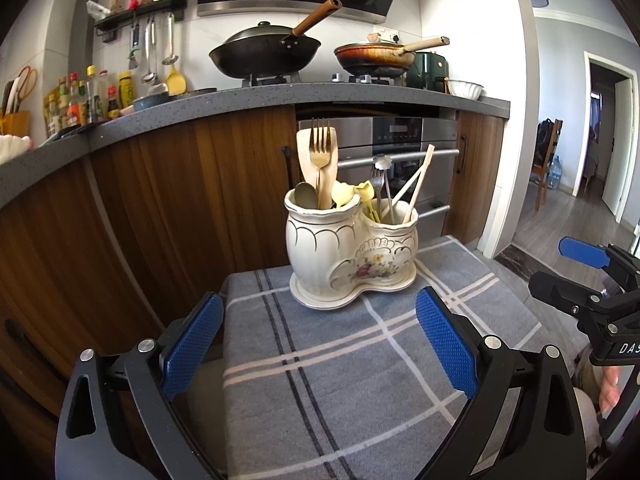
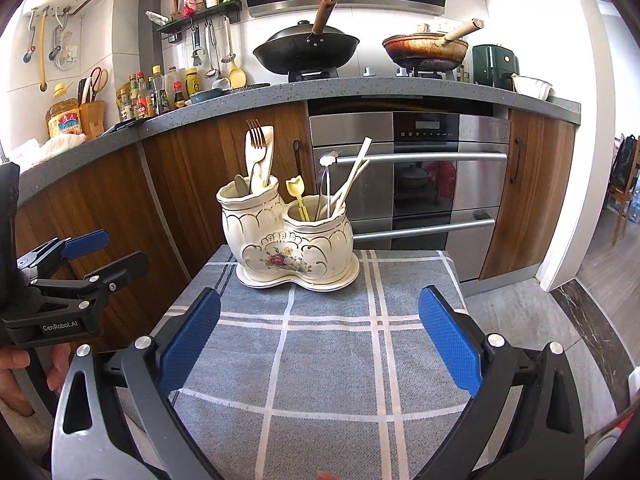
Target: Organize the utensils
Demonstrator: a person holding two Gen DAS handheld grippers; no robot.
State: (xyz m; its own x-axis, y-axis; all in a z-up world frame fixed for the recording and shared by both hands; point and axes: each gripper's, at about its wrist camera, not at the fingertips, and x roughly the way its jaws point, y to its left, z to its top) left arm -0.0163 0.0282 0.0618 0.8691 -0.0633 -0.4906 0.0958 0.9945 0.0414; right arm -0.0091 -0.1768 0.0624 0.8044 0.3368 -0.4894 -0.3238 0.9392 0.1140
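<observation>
A cream ceramic two-pot utensil holder (image 1: pixel 344 252) with a flower print stands on its saucer at the far end of a grey checked cloth (image 1: pixel 320 360); it also shows in the right wrist view (image 2: pixel 288 236). Its taller left pot holds a gold fork (image 1: pixel 322 152), a wooden spatula and spoons. Its lower right pot holds chopsticks (image 1: pixel 420 178), a small fork and yellow picks. My left gripper (image 1: pixel 320 340) is open and empty, short of the holder. My right gripper (image 2: pixel 320 340) is open and empty, also short of it.
The cloth covers a small table in front of wooden cabinets (image 1: pixel 160 200) and a steel oven (image 2: pixel 420 184). Above, a grey counter (image 1: pixel 280 94) carries two woks, bottles and a bowl. The right gripper shows at the left wrist view's right edge (image 1: pixel 588 276).
</observation>
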